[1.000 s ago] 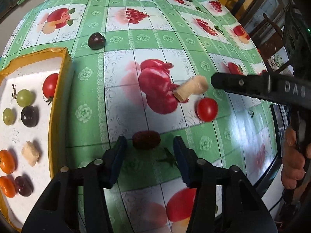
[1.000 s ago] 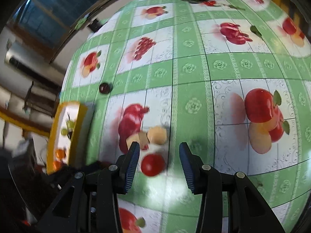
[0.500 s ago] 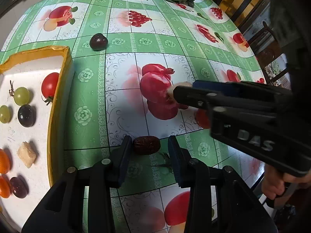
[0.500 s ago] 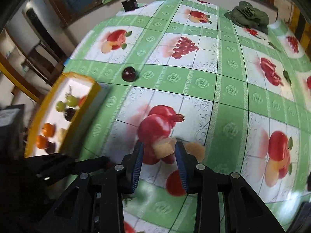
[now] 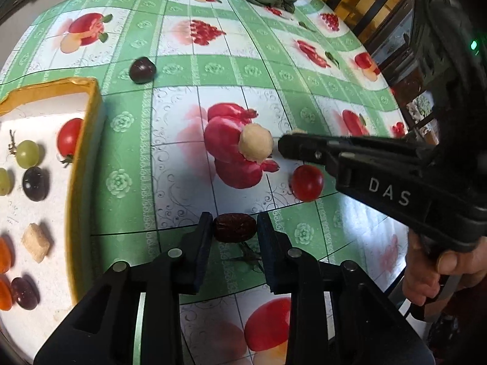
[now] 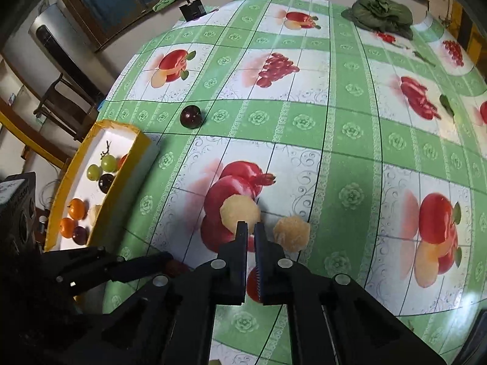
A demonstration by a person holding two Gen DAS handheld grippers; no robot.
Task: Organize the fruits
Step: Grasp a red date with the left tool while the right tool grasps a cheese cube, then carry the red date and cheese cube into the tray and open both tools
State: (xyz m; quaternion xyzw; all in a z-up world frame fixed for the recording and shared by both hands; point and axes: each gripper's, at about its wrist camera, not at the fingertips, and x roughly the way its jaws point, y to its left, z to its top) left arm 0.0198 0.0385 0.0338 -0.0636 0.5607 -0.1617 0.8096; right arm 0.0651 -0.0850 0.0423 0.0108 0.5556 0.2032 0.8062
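Note:
A dark red date (image 5: 234,227) lies on the tablecloth between the pads of my left gripper (image 5: 233,228), whose jaws stand close on each side of it. My right gripper (image 6: 250,228) is nearly closed, its tips at the edge of a pale round fruit slice (image 6: 239,211), also in the left wrist view (image 5: 255,144). A second pale piece (image 6: 291,232) lies just right of it. A red cherry tomato (image 5: 307,182) sits under the right gripper. A dark plum (image 5: 142,69) lies farther back. The yellow-rimmed tray (image 5: 91,103) holds grapes, tomatoes and other fruit.
Leafy greens (image 6: 382,12) lie at the far end of the table. A small black object (image 6: 192,9) stands at the far edge. The table's right edge (image 5: 395,97) runs beside dark furniture. A hand (image 5: 432,270) holds the right gripper.
My left gripper has narrowed around the date. My right gripper has closed its jaws and the pale slice now stands free in front of its tips; the tomato shows again.

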